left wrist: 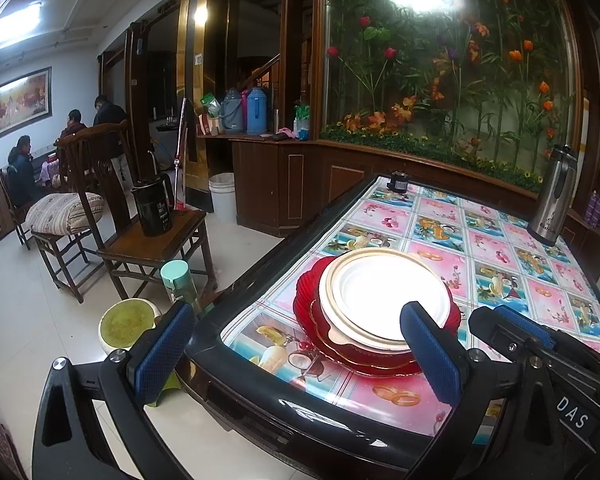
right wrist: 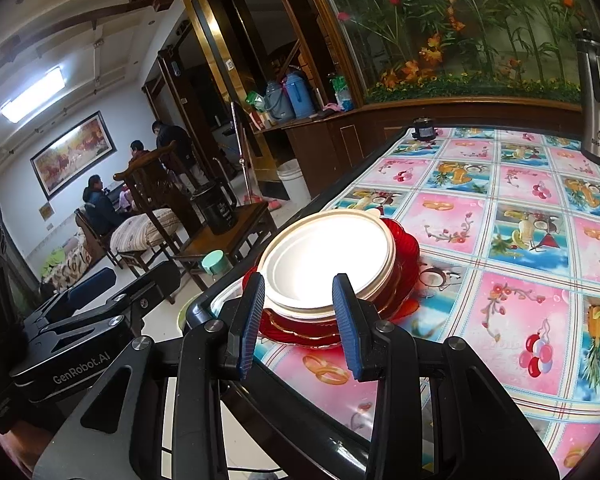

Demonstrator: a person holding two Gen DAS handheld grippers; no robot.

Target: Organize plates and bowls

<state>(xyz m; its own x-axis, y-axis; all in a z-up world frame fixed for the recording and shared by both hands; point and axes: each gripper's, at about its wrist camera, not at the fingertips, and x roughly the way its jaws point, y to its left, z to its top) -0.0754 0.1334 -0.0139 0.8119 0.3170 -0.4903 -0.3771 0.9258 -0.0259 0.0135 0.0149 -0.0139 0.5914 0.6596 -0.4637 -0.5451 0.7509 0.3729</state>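
Right wrist | right gripper (right wrist: pixel 298 322) fingers parted, empty, before plate stack (right wrist: pixel 332 264)

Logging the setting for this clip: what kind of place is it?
Probably a home's dining or living area: stacked plates on a table under a fruit-print cover, wooden chairs, thermos flasks on a wooden sideboard, and people seated beneath a wall painting.

Glare washes out the white plate (left wrist: pixel 388 300) centre, lower red plates (left wrist: pixel 312 316) mostly covered by the stack, steel flask (right wrist: pixel 598 100) cut by the right wrist view's edge
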